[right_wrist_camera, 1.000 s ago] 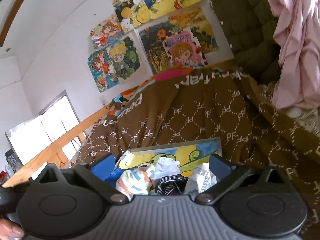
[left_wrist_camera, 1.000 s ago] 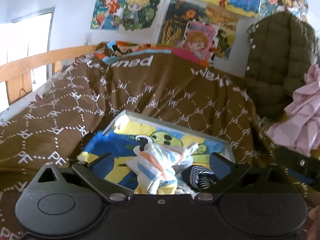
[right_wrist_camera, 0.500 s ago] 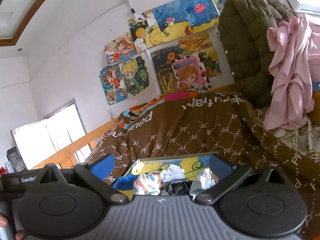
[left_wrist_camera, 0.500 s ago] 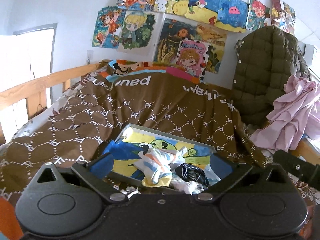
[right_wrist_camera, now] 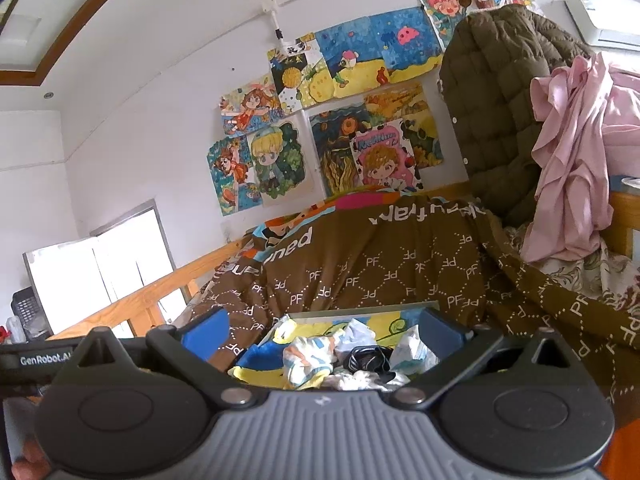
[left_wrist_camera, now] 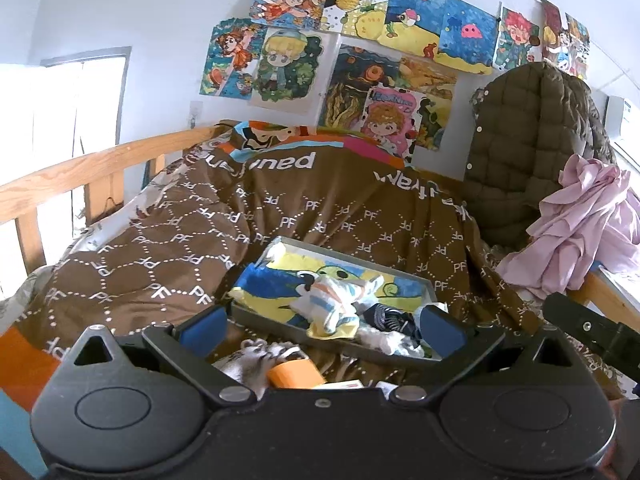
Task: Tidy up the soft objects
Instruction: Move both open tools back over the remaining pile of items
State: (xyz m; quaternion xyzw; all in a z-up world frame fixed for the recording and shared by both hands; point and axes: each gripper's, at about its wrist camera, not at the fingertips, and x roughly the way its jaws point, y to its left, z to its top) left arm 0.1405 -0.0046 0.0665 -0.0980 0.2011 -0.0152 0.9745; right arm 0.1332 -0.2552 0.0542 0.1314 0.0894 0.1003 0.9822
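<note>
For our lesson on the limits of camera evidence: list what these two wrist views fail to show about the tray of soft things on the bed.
- Right wrist view: the tray's near edge and lower pile are hidden behind the right gripper's body.
- Left wrist view: the orange item in front of the tray is partly covered by the left gripper's body; its identity is unclear.
- Either view: the dark striped cloth is too crumpled to identify.

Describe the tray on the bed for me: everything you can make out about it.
The tray is shallow and rectangular with low grey walls that look like metal. A bright cartoon print in yellow, blue and green lines its floor. It rests slightly tilted on the brown patterned blanket. Inside, toward its near right end, lie a striped white, orange and blue cloth bundle, a dark striped piece and crumpled white fabric. Neither gripper touches it.
</note>
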